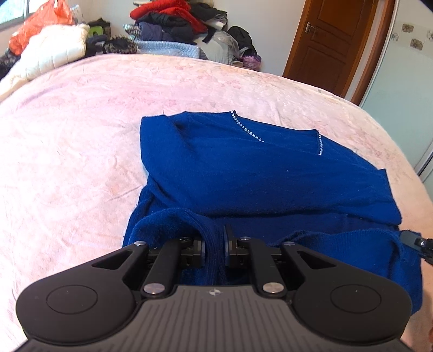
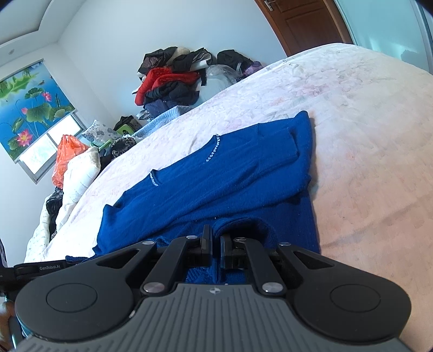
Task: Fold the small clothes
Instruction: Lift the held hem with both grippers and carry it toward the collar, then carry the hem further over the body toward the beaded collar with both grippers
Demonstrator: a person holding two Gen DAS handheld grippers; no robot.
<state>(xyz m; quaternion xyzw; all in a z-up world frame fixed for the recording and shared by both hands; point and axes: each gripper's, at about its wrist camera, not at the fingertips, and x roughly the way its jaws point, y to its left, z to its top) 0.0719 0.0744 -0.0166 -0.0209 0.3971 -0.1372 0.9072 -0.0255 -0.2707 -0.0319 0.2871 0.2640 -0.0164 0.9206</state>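
Bedspread (image 1: 81, 140): pale pink, soft and faintly wrinkled with a dim floral pattern — it covers the whole bed under the work.
White quilted bundle (image 1: 54, 48): puffy and stitched in panels, at the far left edge of the bed, with an orange plastic bag (image 1: 46, 19) crumpled behind it.
Left gripper (image 1: 215, 250): black linkage arms on a ribbed grey body; its two flat pads are pinched together on a ribbed hem fold of the sweater, the cloth bunched upright between them.
Blue sweater (image 1: 257, 173): deep royal-blue knit, fuzzy in texture, lying mid-bed with the sleeves folded across the body; a V neckline edged with small sparkling beads faces the far side, and the near hem is lifted into both grippers.
Clothes pile (image 1: 176, 24): red, black and dark-blue garments heaped against the far wall, beyond the bed.
Right gripper (image 2: 216, 250): same black build — pads closed on a thick blue hem fold, knit ribs visible in the narrow slot between them.
Door (image 1: 333, 40): brown wood with raised panels and a metal handle, at the far right.
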